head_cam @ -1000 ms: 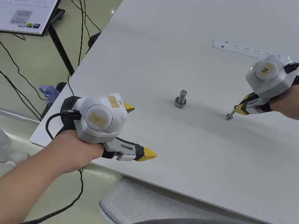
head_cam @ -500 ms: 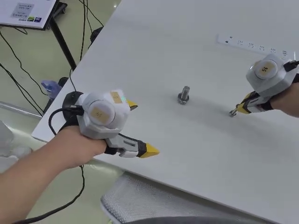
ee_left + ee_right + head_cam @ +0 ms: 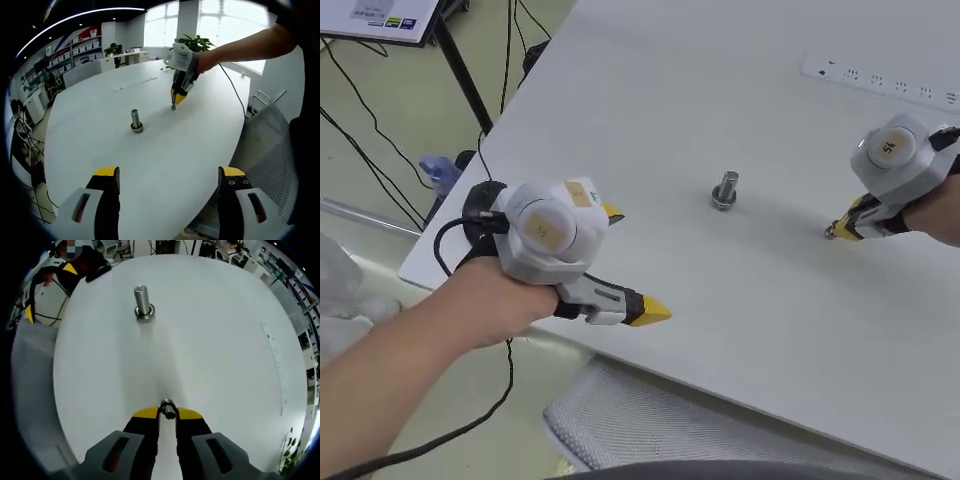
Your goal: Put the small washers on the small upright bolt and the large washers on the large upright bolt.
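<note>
— Anything different from a second ago?

— Mostly the headset: the whole picture has slid, and both grippers sit about where they were relative to the large bolt. Less of the small bolt pokes out past the right tips than before.

— Start on the left, then.

— The left gripper [image 3: 633,262] hangs over the near edge of the table [image 3: 720,70], jaws spread wide with nothing between them. The large bolt [image 3: 725,190] stands upright well ahead of it, a wider ring at its base; in the left gripper view [image 3: 169,172] the bolt [image 3: 135,121] sits out beyond the left jaw.

— And the right side?

— The right gripper [image 3: 840,232] has its jaws drawn close on the small bolt [image 3: 831,234], which is caught between the yellow tips [image 3: 168,412] right at the tabletop. The large bolt [image 3: 143,302] stands well apart from it.

— Room to move?

— Bare white tabletop lies between the two bolts and all around them. A mesh chair [image 3: 650,425] sits below the near edge, and a power strip [image 3: 880,82] lies farther back on the right.
</note>
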A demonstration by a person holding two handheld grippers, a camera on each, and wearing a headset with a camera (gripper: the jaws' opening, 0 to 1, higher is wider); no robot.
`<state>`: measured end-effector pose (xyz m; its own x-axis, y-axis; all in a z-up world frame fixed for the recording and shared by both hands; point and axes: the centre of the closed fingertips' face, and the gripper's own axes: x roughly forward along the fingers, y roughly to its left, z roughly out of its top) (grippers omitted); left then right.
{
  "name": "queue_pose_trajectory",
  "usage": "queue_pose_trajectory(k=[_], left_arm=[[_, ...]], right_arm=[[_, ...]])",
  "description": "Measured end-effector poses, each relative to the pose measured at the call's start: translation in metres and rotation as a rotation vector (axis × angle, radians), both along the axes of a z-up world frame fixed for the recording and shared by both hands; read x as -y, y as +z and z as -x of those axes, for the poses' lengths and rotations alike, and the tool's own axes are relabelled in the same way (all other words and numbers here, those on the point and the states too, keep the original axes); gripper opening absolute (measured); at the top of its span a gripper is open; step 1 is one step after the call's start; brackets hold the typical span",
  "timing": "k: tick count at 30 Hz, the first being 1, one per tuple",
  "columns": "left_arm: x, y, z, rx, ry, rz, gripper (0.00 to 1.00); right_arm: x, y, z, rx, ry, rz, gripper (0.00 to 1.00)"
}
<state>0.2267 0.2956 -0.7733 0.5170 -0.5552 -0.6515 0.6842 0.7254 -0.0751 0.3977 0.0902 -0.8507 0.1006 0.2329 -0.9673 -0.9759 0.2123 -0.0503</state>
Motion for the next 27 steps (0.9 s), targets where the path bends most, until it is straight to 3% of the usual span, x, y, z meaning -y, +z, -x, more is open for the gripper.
queue_pose_trajectory(k=[9,27], left_arm=[[-0.001,-0.005,0.004,-0.011,0.003,-0.002,0.8],[0.001,-0.011,0.007,-0.026,-0.015,-0.006,0.79]], right_arm=[[-0.001,-0.008,0.004,-0.009,0.0,0.007,0.13],[-0.003,-0.007,0.003,-0.02,-0.012,0.002,0.16]])
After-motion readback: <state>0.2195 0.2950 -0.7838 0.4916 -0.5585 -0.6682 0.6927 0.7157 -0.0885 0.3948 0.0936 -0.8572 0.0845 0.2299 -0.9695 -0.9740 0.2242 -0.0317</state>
